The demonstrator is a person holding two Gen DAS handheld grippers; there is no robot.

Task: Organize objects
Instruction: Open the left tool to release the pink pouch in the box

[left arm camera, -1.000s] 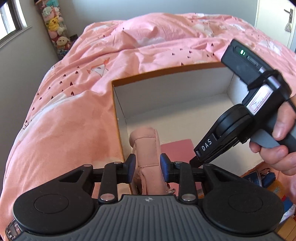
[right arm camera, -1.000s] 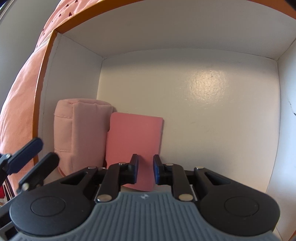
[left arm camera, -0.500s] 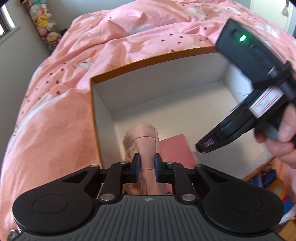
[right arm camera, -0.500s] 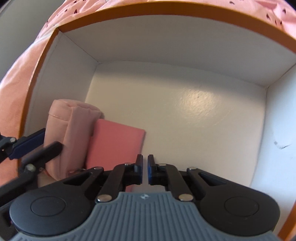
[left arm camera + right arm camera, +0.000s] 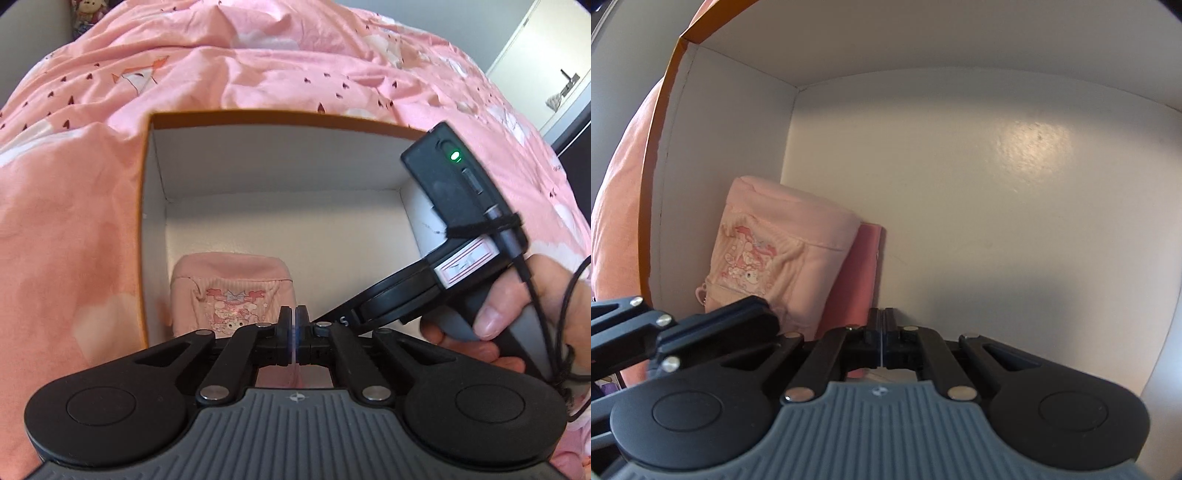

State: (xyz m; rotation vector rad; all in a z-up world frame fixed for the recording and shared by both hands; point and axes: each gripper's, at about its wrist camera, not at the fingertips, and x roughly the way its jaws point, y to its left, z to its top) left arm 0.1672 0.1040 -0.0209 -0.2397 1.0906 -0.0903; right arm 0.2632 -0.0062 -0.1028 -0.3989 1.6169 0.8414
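An open cardboard box with white inner walls and an orange rim lies on the bed. A pale pink fabric pouch with a cartoon print stands in its near left corner, also in the right wrist view. A darker pink flat item leans against the pouch's right side. My left gripper is shut and empty, just in front of the pouch. My right gripper is shut and empty, low inside the box beside the pink flat item. Its body reaches in from the right.
The pink patterned duvet surrounds the box on the far and left sides. The box floor to the right of the pouch is bare white. A white door with a handle is at the far right. Plush toys sit at the far left.
My left gripper let go of the pouch, closed fully and drew back. The pouch now stands with its printed face toward me. My right gripper closed fully and stayed low in the box.
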